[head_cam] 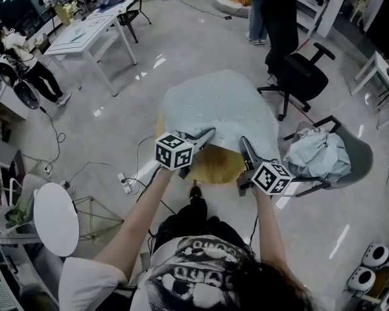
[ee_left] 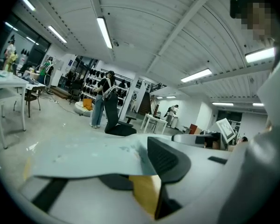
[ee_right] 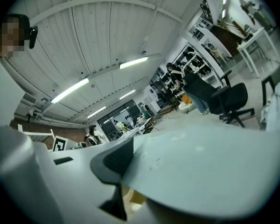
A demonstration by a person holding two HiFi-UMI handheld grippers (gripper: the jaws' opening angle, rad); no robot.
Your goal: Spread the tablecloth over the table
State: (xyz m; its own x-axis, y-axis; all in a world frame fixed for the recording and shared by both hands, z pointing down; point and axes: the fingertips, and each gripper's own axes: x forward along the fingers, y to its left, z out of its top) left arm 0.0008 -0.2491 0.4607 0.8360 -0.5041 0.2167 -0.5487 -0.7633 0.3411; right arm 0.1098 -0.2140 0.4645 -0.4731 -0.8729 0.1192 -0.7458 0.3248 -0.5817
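Wood shows only along the near arc of the round table [head_cam: 215, 166]; the pale blue tablecloth [head_cam: 220, 105] covers the rest of the top and reaches out past its far side.

Both grippers hold the cloth's near edge, 1 at each corner of that edge, with the bare wood between them. The left gripper [head_cam: 206, 135] comes in from the left behind its marker cube. In the left gripper view its dark ribbed pad [ee_left: 167, 158] is clamped on the cloth's edge, the sheet runs away to the left, and a strip of yellow tabletop shows underneath. The right gripper [head_cam: 245, 144] comes in from the right. In the right gripper view its pad [ee_right: 113, 158] is likewise pressed onto the cloth, which fills the lower right of that view. The 2 grippers stand well apart, each pointing roughly level toward the far side of the table.

A grey chair [head_cam: 362, 149] just right of the table carries a bundle of pale cloth [head_cam: 319, 153]. A black office chair [head_cam: 297, 76] stands beyond it, and a small white round table [head_cam: 55, 218] sits on the floor at the near left.
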